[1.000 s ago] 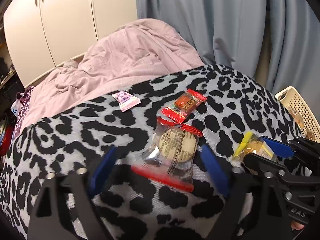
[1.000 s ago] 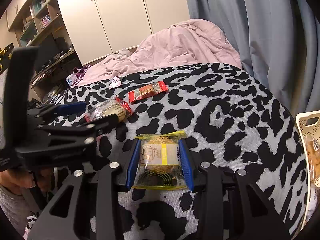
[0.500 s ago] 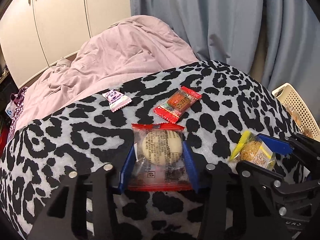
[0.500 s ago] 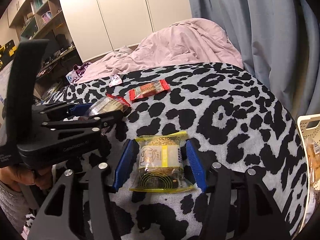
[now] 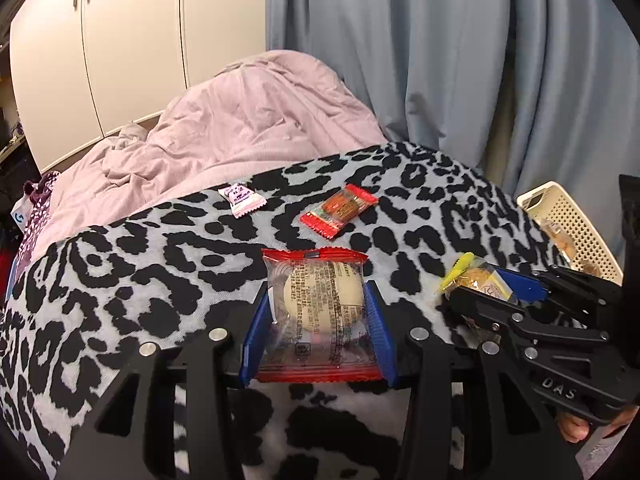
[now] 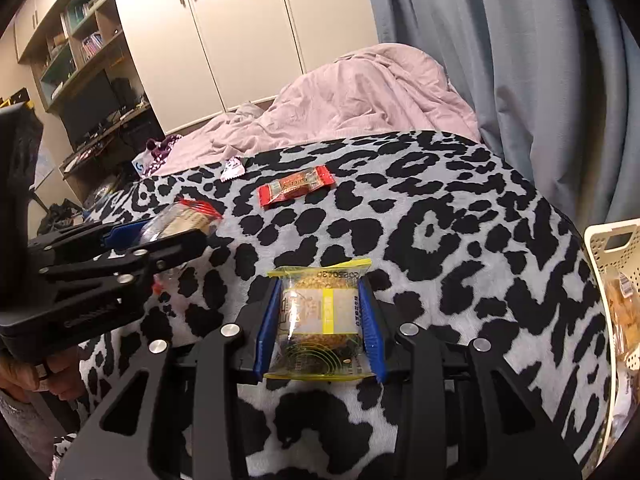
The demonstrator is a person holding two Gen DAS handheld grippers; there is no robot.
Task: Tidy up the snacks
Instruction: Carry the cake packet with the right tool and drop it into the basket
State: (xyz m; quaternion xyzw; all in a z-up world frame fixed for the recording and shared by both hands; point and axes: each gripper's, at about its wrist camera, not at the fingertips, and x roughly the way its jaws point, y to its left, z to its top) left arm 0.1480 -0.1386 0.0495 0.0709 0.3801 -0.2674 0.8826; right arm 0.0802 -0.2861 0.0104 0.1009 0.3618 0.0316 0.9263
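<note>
Two grips are held at once, so the main risk is judged to be slip: both wrappers are slick film pinched from the sides, and a fast swing toward the basket could let a packet slide out or rotate between the pads. The left gripper is closed to a narrow gap on the clear red-edged plastic packet with a round pale cake inside; its blue pads press both side edges, and the soft cake could be crushed if squeezed harder. The right gripper has its jaws just closed in, and its blue pads now press the sides of the clear yellow-edged packet holding a golden-brown cake. Both packets sit low over the grey-and-black leopard-print blanket. Collision between the two grippers is possible, since they are near each other. Farther out, a red foil-wrapped bar and a small pink-and-white sachet lie untouched on the blanket. The cream perforated plastic basket stands at the right edge, snacks already inside.
</note>
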